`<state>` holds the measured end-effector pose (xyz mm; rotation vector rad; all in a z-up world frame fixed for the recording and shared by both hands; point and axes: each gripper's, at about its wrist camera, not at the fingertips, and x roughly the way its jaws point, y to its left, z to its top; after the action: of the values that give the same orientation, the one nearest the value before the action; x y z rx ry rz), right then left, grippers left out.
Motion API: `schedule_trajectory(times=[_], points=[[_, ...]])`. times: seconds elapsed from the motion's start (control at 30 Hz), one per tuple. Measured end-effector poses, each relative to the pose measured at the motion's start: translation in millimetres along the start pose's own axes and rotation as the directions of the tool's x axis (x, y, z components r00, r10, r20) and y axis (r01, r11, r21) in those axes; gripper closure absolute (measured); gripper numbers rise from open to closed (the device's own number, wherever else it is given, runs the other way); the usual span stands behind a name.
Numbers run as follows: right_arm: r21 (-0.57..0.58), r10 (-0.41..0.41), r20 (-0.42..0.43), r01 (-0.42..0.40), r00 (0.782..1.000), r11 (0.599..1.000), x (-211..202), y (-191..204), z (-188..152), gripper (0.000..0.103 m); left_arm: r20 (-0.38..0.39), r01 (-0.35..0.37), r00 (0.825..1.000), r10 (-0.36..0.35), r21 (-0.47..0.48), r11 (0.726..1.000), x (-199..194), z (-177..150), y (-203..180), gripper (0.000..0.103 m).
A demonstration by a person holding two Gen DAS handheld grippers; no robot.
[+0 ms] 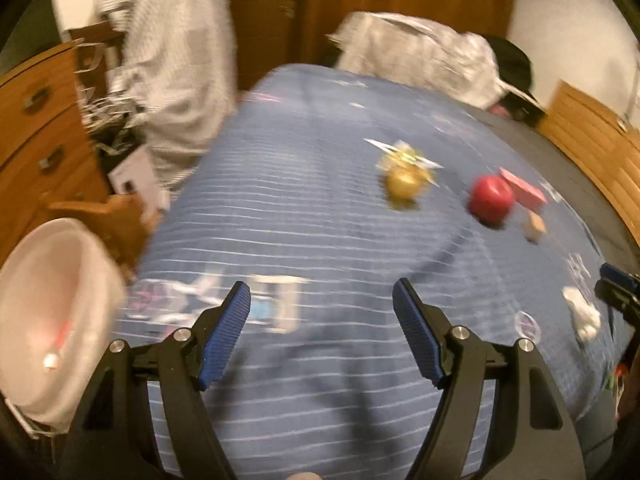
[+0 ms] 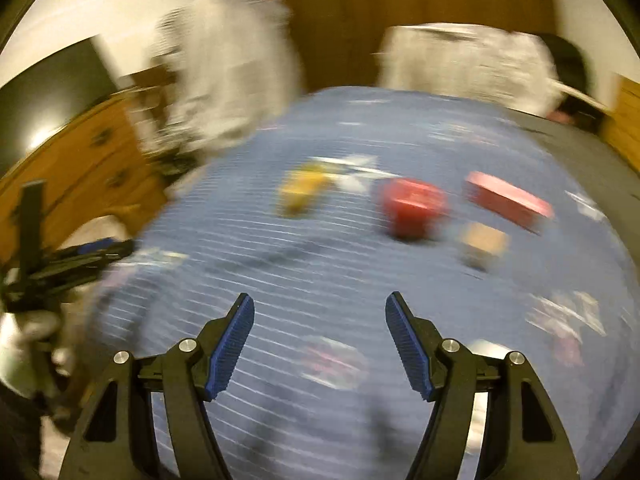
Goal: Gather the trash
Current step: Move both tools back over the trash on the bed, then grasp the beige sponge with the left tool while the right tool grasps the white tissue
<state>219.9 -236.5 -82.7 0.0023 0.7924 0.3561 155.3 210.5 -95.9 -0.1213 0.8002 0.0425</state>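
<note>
Blue striped bedspread point(image 1: 280, 208), pink box point(image 1: 523, 189) lying flat, long axis diagonal

1. You are in a home bedroom: a bed point(image 1: 304, 200) fills most of both views, covered with a blue spread with thin white stripes and printed patches.
2. A wooden chest of drawers point(image 1: 36, 120) with metal handles stands to the left of the bed.
3. A pale garment point(image 1: 180, 60) hangs beside the drawers, and more light cloth point(image 1: 420, 56) lies heaped at the bed's far end.
4. Wooden doors or panelling point(image 1: 400, 0) back the room between white walls.
5. Both views are blurred.
</note>
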Motion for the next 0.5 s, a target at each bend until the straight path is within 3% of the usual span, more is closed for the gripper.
schedule_trajectory(times=[0.07, 0.13, 0.3, 0.43, 0.5], points=[[0.068, -0.059, -0.038, 0.062, 0.998, 0.996, 0, -45, -22, 0.034, -0.022, 0.029, 0.999, -0.029, 0.031, 0.999, 11, -2, -25, 0.033], [0.116, -0.054, -0.081, 0.064, 0.995, 0.991, 6, -74, -41, 0.034, -0.052, 0.065, 0.997, -0.062, 0.062, 0.996, 23, -6, -56, 0.033], [0.13, 0.007, -0.113, 0.008, 0.994, 0.992, 25, -85, -59, 0.036, -0.103, 0.127, 0.988, -0.112, 0.145, 0.981, 45, -17, -119, 0.033], [0.115, 0.028, -0.12, -0.014, 0.992, 0.993, 39, -76, -54, 0.065, -0.148, 0.187, 0.976, -0.159, 0.2, 0.962, 65, -22, -158, 0.033], [0.112, 0.037, -0.1, -0.026, 0.994, 0.993, 35, -79, -51, 0.07, -0.175, 0.226, 0.966, -0.191, 0.209, 0.951, 77, -22, -174, 0.033]])
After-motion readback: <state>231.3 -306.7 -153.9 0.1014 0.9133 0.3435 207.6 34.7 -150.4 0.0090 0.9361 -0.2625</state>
